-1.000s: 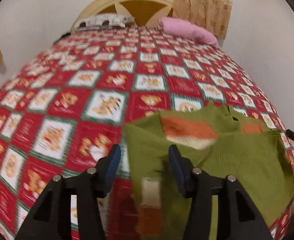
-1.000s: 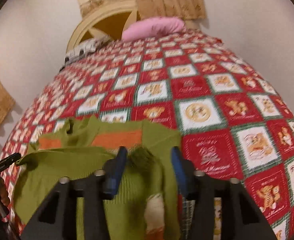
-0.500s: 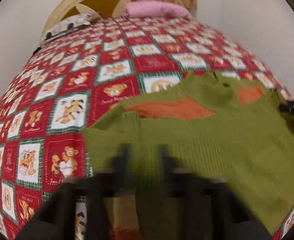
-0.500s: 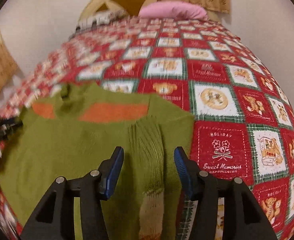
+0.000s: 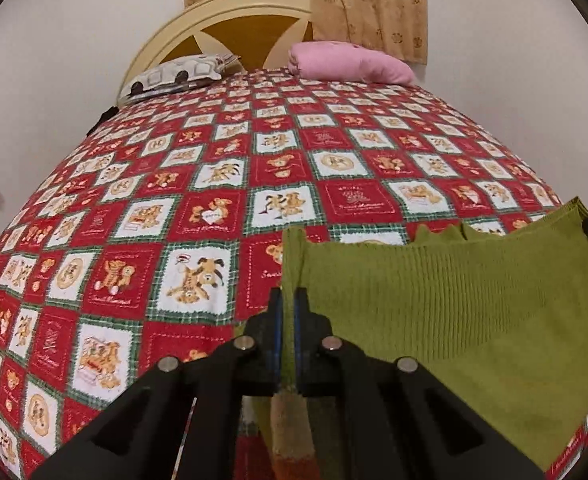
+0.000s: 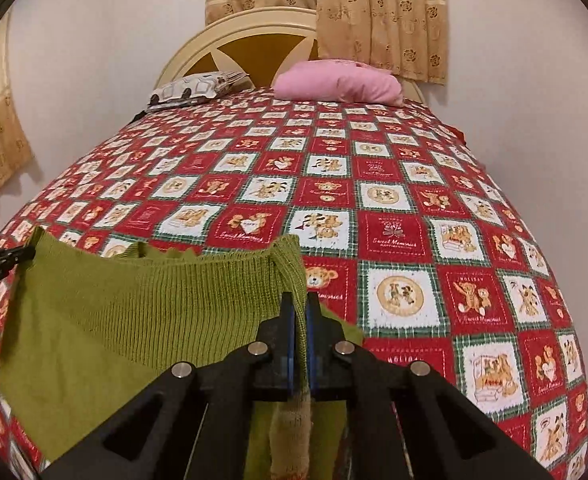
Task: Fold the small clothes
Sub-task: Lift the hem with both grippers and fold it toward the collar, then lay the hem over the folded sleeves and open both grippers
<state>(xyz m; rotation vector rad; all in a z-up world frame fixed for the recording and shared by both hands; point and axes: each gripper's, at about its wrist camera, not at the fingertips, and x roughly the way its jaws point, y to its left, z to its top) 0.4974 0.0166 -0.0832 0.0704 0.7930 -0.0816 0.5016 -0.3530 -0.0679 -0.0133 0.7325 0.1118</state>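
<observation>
The left gripper (image 5: pixel 288 300) is clamped on the left edge of the green sweater (image 5: pixel 453 304), and the right gripper (image 6: pixel 299 304), whose jaws have just been closing, is clamped on its right edge; a second ago both stood apart over the cloth. The sweater now hangs stretched between the two at the near end of the bed, above the red patchwork quilt (image 5: pixel 214 184), its orange chest stripe no longer in view. The pink pillow (image 6: pixel 337 86) remains at the far end.
</observation>
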